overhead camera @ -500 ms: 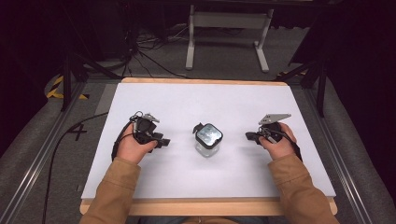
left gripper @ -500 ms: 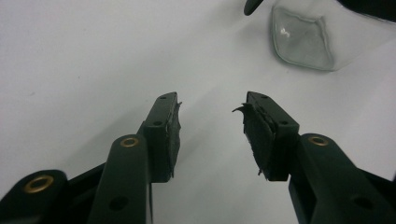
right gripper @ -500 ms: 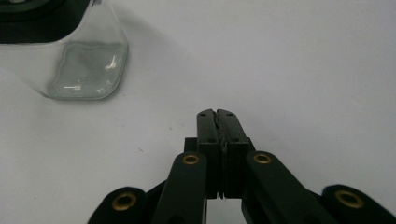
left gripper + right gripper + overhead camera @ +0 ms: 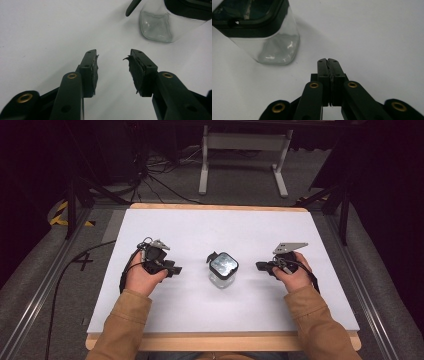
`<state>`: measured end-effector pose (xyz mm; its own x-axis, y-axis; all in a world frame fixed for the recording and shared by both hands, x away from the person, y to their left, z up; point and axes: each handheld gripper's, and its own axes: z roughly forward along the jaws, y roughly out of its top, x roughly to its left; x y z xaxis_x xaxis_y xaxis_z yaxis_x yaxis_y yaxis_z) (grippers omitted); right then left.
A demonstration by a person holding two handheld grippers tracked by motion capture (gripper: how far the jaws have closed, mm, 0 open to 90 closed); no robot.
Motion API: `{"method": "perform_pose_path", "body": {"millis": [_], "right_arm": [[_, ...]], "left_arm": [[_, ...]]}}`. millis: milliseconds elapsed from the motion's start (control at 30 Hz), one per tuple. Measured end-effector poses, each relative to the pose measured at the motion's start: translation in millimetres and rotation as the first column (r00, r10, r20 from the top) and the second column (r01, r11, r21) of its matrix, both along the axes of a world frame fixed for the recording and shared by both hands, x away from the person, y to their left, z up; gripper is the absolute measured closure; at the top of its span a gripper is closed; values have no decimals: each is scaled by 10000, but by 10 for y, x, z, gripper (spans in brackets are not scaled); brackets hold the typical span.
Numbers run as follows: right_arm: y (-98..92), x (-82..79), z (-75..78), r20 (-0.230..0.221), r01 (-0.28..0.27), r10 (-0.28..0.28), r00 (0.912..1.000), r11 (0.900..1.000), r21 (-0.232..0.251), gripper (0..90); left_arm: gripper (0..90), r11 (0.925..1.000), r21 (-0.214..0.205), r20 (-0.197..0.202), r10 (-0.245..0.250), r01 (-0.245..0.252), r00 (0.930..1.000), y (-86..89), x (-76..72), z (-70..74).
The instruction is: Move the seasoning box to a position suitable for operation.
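Resting both hands mid-desk (image 4: 165, 315), pointing inward at the lidded glass jar (image 4: 223, 270): left gripper (image 4: 174, 269) spread wide, right gripper (image 4: 261, 266) pressed together, both empty.

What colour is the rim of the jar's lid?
Black, around a clear, reflective centre panel on the jar; the lid shows best in the right gripper view.

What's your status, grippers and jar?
Left gripper open, empty. Right gripper shut, empty. Jar upright between them, lid on, untouched. Nothing in the way.
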<state>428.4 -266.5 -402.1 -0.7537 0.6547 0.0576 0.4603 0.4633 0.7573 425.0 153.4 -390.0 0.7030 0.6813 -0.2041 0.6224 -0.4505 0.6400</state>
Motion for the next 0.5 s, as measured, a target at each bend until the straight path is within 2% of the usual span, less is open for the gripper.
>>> {"method": "perform_pose_path", "body": {"millis": [67, 167, 267, 300, 367, 433, 500], "right_arm": [[39, 13, 7, 87, -174, 173, 9998, 9998, 97, 896], [142, 56, 8, 123, -435, 432, 9990, 9987, 246, 896], [196, 81, 1, 132, -536, 533, 9985, 9983, 216, 896], [215, 91, -5, 166, -588, 584, 9982, 9980, 245, 896], [264, 109, -18, 157, -770, 765, 9969, 9966, 309, 896], [293, 126, -33, 178, -868, 862, 9961, 9956, 361, 896], [302, 145, -46, 136, -899, 893, 9959, 9949, 455, 896]], "left_arm": [[586, 10000, -56, 74, -60, 60, 10000, -14, -16, -5], [723, 9990, -97, 128, -441, 442, 9989, -91, -62, -36], [825, 9983, -153, 238, -561, 565, 9981, -132, -78, -43], [825, 9975, -336, 200, -617, 623, 9979, -160, -89, -53], [890, 9926, -803, 9, -912, 910, 9958, -241, -89, -108], [899, 9895, -866, -96, -1168, 1155, 9931, -356, -78, -170], [900, 9883, -700, 43, -1354, 1353, 9908, -463, -63, -213]]}}
